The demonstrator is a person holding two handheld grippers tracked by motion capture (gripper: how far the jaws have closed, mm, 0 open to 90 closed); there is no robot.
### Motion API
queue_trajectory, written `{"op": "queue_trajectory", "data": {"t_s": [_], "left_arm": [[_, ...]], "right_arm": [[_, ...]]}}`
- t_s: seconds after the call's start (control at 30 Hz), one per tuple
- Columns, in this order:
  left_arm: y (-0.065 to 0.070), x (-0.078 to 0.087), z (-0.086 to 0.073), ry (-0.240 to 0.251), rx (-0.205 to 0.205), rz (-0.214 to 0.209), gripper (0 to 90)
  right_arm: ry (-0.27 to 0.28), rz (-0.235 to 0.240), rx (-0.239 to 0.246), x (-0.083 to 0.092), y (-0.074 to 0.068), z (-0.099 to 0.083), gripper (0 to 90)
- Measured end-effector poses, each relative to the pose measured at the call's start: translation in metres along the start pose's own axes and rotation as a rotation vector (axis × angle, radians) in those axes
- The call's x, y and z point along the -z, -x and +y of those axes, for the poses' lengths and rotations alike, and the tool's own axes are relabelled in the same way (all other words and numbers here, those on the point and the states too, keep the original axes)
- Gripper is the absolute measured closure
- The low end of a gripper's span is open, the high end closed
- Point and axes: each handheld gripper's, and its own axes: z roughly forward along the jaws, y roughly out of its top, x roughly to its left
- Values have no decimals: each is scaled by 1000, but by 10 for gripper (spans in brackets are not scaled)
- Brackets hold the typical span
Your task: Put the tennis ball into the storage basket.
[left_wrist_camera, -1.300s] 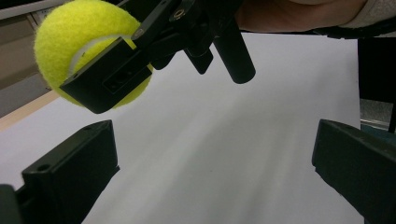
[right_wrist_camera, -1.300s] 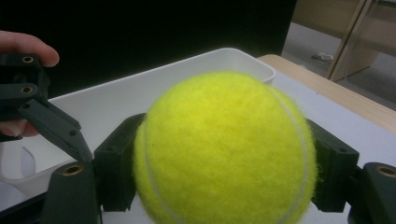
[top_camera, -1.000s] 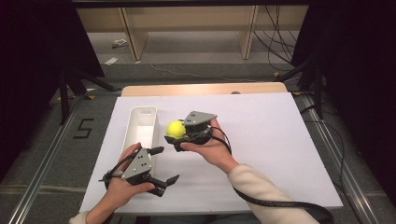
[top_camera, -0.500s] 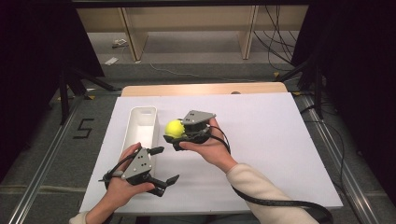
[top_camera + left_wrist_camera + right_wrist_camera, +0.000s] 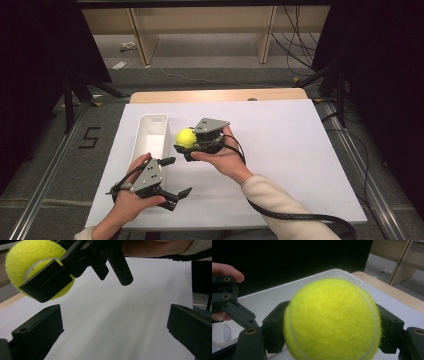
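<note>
right tongs (image 5: 184,146): clamped on a yellow tennis ball (image 5: 185,137), one jaw on either side of it, as the right gripper view shows (image 5: 332,322); the ball is clear of the desk
left tongs (image 5: 172,176): jaws spread wide with nothing between them, resting low at the near edge of the desk, in the person's left hand (image 5: 131,200)
ball's place: just ahead of the right tongs' grey plate, beside the long wall of the white tray (image 5: 146,131); from the left tongs it sits up and ahead, with the right tongs' jaw across its face (image 5: 37,267)
tray: open, white, nothing seen inside it; its rim lies right behind the ball in the right gripper view (image 5: 322,273)
what changed: over the last second the ball and the right tongs have edged a little toward the tray; the left tongs have kept their place
what it means: by the look of it the carry is nearly done; a short move over the rim and a release should put the ball in the tray
risk: a round ball dropped from height may bounce or roll out
</note>
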Motion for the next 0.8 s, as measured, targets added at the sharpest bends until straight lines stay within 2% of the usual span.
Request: {"op": "queue_trajectory", "data": {"t_s": [0.8], "left_arm": [[0, 0, 0, -1, -5, -2, 0]], "right_arm": [[5, 4, 6, -3, 0, 3, 264]]}}
